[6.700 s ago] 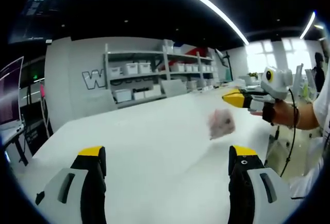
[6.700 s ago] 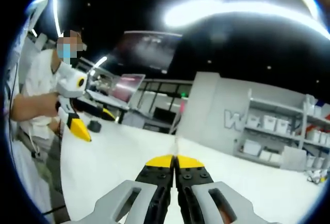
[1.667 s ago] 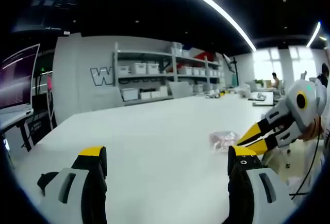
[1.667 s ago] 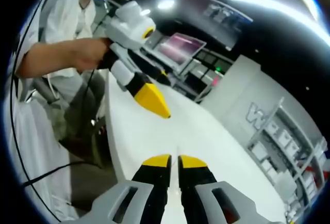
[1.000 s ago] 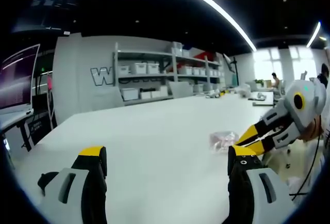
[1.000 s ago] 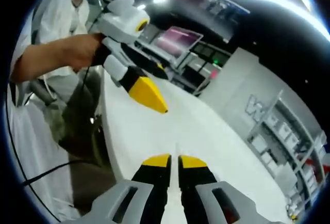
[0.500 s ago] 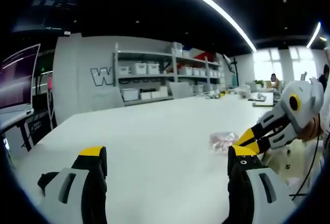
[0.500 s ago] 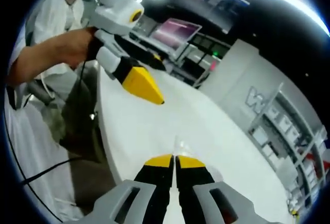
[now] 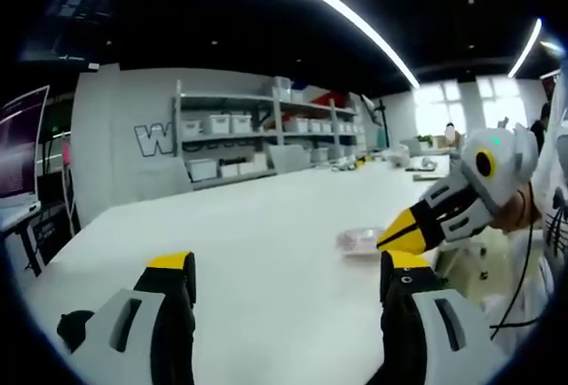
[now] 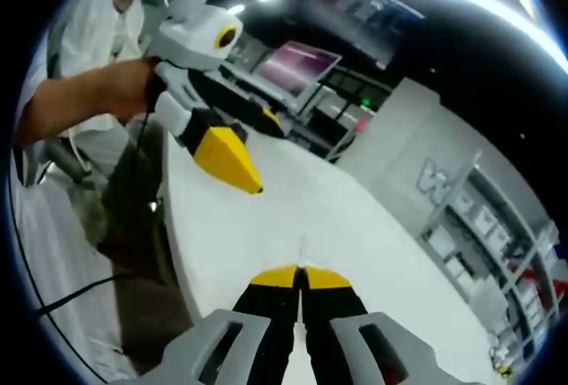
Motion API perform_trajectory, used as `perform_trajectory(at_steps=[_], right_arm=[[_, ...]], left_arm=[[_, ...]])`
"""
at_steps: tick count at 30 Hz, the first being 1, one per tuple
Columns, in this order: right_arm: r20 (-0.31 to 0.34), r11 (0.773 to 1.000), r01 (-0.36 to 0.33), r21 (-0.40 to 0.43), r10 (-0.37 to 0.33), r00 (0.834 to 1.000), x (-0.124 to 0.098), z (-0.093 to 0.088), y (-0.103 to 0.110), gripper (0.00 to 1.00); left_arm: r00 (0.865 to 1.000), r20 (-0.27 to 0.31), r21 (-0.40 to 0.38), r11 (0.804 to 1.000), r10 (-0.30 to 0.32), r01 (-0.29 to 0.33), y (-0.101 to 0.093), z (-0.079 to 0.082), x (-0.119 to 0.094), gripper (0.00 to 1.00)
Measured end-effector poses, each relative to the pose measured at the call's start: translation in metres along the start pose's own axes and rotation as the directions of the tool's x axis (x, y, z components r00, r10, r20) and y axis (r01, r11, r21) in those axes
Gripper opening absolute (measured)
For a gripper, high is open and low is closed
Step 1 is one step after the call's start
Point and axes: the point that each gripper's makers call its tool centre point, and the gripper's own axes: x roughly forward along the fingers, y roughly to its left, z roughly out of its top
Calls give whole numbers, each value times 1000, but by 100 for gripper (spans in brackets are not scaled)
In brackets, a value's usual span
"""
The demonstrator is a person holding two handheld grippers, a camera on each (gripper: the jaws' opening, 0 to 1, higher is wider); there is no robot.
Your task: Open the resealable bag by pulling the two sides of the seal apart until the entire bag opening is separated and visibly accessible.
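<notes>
On the white table (image 9: 266, 225), right gripper (image 10: 300, 271) has clamped the bag (image 9: 357, 240) (left gripper (image 9: 288, 270) spread wide).

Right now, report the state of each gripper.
Left gripper: open, holding nothing.
Right gripper: shut on the edge of the resealable bag on the table.

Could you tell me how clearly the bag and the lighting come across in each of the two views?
Left gripper view: the bag is small and soft, ceiling light strips and windows blown out. Right gripper view: ceiling lights flare, shelves bend with distortion, and the right gripper shows shut jaws sharply.
</notes>
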Motion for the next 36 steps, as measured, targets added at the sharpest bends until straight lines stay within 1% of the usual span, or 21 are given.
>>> perform_trajectory(at_steps=[2, 3, 7, 9, 11, 13, 14, 15, 18, 20, 21, 22, 24, 29, 30, 32, 34, 35, 36], right_arm=[[4, 1000, 9, 6, -9, 1000, -1, -1, -3, 0], [5, 1000, 12, 7, -12, 1000, -2, -1, -5, 0], [14, 1000, 20, 22, -21, 1000, -3, -1, -9, 0], [22, 999, 25, 32, -25, 999, -4, 0, -11, 0], [29, 999, 28, 45, -30, 999, -4, 1, -14, 0], [35, 998, 36, 54, -38, 999, -4, 1, -17, 0], [37, 997, 39, 60, -41, 998, -4, 2, -19, 0], [39, 997, 42, 66, -45, 998, -4, 2, -20, 0], [41, 997, 47, 69, -50, 998, -4, 2, -22, 0], [42, 997, 49, 67, -51, 998, -4, 3, -22, 0], [43, 997, 49, 67, -52, 998, -4, 3, -22, 0], [44, 996, 50, 69, -53, 998, -4, 3, -22, 0], [46, 996, 51, 71, -54, 997, -4, 4, -22, 0], [49, 996, 48, 82, -52, 997, -5, 4, -22, 0], [51, 995, 48, 84, -53, 997, -5, 4, -22, 0], [55, 994, 46, 94, -51, 997, -6, 5, -23, 0], [56, 994, 42, 103, -48, 997, -6, 4, -25, 0], [58, 993, 40, 110, -46, 997, -5, 5, -25, 0], [58, 993, 38, 115, -45, 997, -5, 4, -26, 0]], left_arm=[[1000, 1, 8, 1000, -20, 20, -5, 1, 1, 72], [1000, 3, 13, 1000, -27, 27, -7, 2, 1, 70], [999, 17, 31, 998, -49, 49, -11, 5, 2, 69], [998, 30, 54, 997, -63, 62, -14, 7, 1, 67], [995, 38, 96, 992, -90, 86, -18, 9, -1, 57], [992, 39, 129, 985, -116, 110, -23, 10, -1, 44], [991, 42, 150, 981, -127, 120, -26, 10, -2, 40], [990, 45, 170, 978, -133, 124, -28, 11, -1, 39], [990, 38, 214, 969, -135, 124, -32, 12, 0, 39], [989, 44, 266, 956, -140, 123, -34, 13, 1, 36], [989, 44, 278, 952, -143, 125, -35, 13, 1, 35], [988, 47, 320, 939, -150, 127, -37, 14, 1, 31], [987, 49, 374, 919, -154, 125, -39, 14, 0, 27], [988, 48, 455, 884, -149, 111, -43, 15, 0, 26], [987, 48, 479, 871, -151, 110, -45, 16, 0, 26], [986, 46, 575, 811, -158, 103, -50, 17, 1, 25], [987, 24, 654, 749, -160, 106, -56, 15, 2, 23], [987, 14, 690, 716, -159, 106, -60, 14, 3, 22], [987, 7, 727, 678, -161, 105, -64, 14, 5, 21]])
